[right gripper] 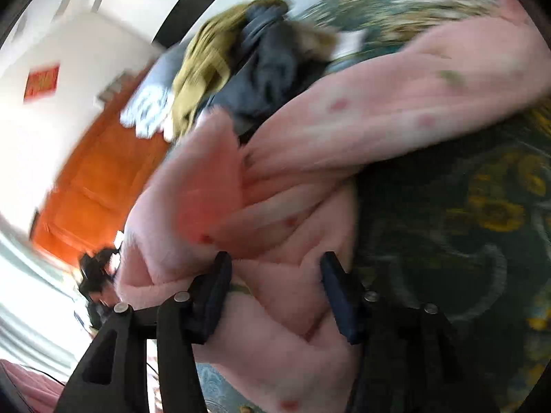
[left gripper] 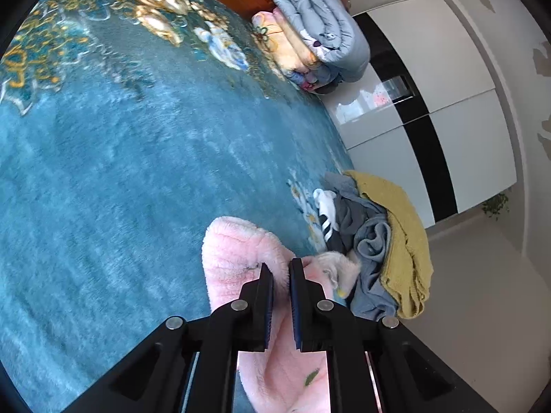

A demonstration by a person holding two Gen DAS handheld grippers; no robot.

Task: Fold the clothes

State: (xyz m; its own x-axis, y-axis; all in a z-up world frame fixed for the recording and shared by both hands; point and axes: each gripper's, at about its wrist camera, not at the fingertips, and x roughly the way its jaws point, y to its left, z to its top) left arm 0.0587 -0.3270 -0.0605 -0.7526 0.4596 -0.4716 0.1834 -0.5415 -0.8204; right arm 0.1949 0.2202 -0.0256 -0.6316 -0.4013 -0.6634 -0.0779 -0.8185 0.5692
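A fluffy pink garment lies on the blue floral bed cover. My left gripper is shut on a fold of this pink garment near the bed's edge. In the right wrist view the same pink garment fills the middle, bunched and lifted. My right gripper has its jaws wide apart, with pink fabric lying between and over them; the view is blurred by motion.
A pile of unfolded clothes, grey and mustard yellow, sits at the bed's edge beside the pink garment. Folded quilts are stacked at the far end. White and black wardrobe doors stand beyond. An orange door shows in the right view.
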